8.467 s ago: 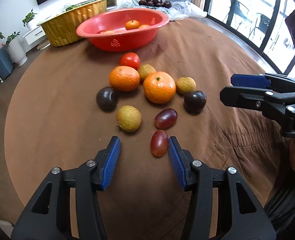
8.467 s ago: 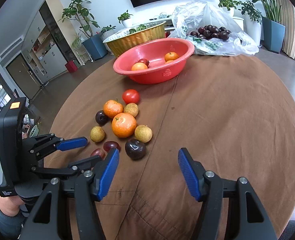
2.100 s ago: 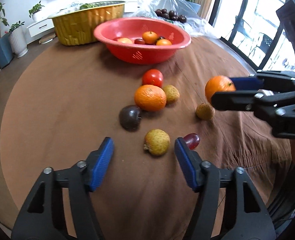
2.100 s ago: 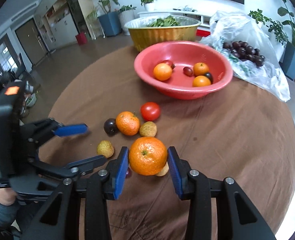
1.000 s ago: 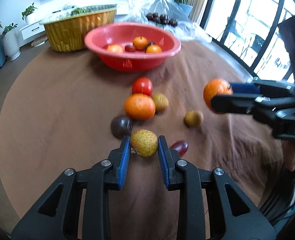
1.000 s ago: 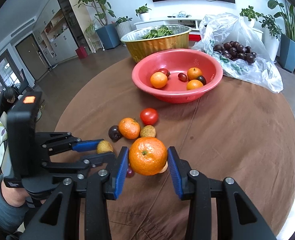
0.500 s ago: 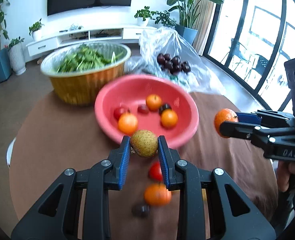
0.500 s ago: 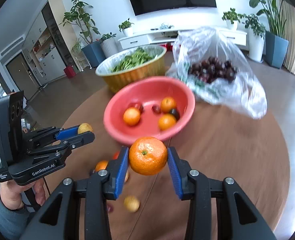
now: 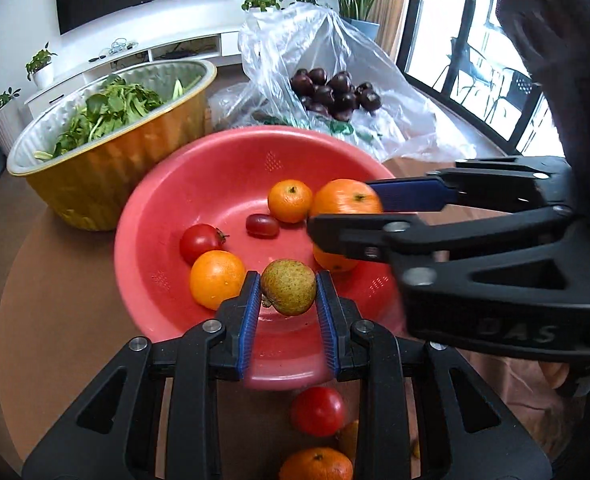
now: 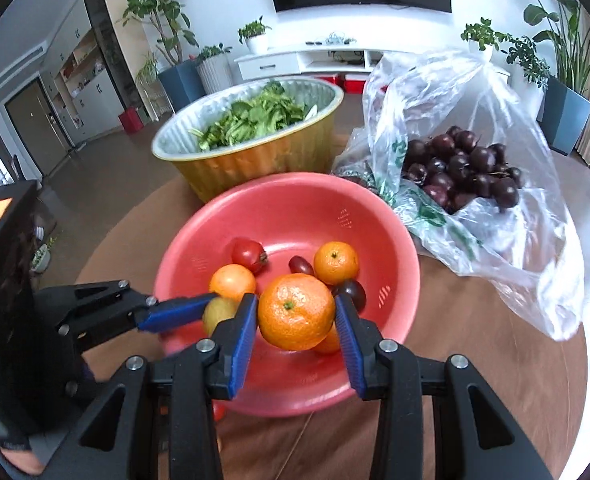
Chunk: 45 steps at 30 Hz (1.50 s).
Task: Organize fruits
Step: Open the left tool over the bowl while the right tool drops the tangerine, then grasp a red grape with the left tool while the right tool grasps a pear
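Note:
My left gripper (image 9: 288, 294) is shut on a speckled yellow-green fruit (image 9: 289, 287), held over the near side of the red basin (image 9: 231, 168). My right gripper (image 10: 295, 316) is shut on a large orange (image 10: 297, 311), also over the red basin (image 10: 295, 196); from the left wrist view the orange (image 9: 345, 198) shows at the right gripper's tips. Inside the basin lie a tomato (image 9: 199, 242), two oranges (image 9: 217, 278) (image 9: 290, 201), a red grape (image 9: 262, 225) and a dark plum (image 10: 351, 292).
A gold foil bowl of greens (image 9: 107, 148) stands behind the basin on the left. A clear plastic bag of dark plums (image 10: 461, 176) lies behind on the right. On the brown tablecloth near me lie a tomato (image 9: 319, 410) and an orange (image 9: 317, 464).
Both grippers have moved forward with their fruits, from short of the basin to over it. The basin now fills the middle of both views, and the grips are unchanged.

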### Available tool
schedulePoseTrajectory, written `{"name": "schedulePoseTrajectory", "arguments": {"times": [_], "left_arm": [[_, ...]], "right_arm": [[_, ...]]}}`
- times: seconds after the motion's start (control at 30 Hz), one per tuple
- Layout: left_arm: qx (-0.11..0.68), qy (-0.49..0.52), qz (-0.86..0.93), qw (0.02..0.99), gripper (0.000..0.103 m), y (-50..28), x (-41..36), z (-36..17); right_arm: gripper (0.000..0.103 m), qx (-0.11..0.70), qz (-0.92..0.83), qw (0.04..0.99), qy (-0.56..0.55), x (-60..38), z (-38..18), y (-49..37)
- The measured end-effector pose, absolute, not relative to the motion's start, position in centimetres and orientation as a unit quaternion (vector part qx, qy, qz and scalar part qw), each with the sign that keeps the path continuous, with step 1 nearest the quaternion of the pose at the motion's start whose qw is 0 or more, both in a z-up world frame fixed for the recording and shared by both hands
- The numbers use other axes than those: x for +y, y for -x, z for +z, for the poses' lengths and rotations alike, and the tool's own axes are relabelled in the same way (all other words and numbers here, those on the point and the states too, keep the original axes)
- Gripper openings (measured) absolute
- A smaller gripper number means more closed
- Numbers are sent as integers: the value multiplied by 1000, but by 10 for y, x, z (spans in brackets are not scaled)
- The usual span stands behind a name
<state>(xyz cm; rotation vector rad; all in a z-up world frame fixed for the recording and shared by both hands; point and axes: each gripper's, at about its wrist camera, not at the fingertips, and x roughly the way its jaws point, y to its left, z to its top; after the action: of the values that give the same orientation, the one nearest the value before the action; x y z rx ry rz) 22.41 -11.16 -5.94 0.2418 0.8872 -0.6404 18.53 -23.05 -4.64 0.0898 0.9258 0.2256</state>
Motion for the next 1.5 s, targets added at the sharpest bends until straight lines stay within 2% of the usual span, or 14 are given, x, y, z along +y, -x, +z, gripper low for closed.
{"name": "schedulePoseTrajectory", "arguments": {"times": [0.5,0.53,0.57,0.63,1.07,1.2,1.27,1.4,1.5], "left_arm": [[420,-119,-295,850,27,-228,-112,-67],[419,-119,-294,851,34,-228,-112,-67],[416,-119,-294,852,56,-227,-111,-66],[408,-114,-288,859,86,-225,-110,-63],[395,-102,-286,867,87,-199,-95,-42],[386,-88,-287,872,87,-176,-78,-28],[383,-83,-288,874,91,-160,-65,-22],[388,-72,-289,872,92,-128,-42,-23],[398,-100,-306,859,92,-98,-38,-36]], "right_arm": [[43,460,109,881,-24,-220,-61,-198],[43,460,109,881,-24,-220,-61,-198],[43,462,108,880,-23,-220,-62,-198],[43,466,109,878,-20,-218,-63,-199],[44,438,112,892,-31,-223,-42,-171],[50,417,118,900,-44,-229,-29,-141],[51,410,120,903,-48,-233,-26,-122],[52,415,127,899,-58,-237,-36,-81],[52,435,127,890,-54,-234,-54,-55]]}}
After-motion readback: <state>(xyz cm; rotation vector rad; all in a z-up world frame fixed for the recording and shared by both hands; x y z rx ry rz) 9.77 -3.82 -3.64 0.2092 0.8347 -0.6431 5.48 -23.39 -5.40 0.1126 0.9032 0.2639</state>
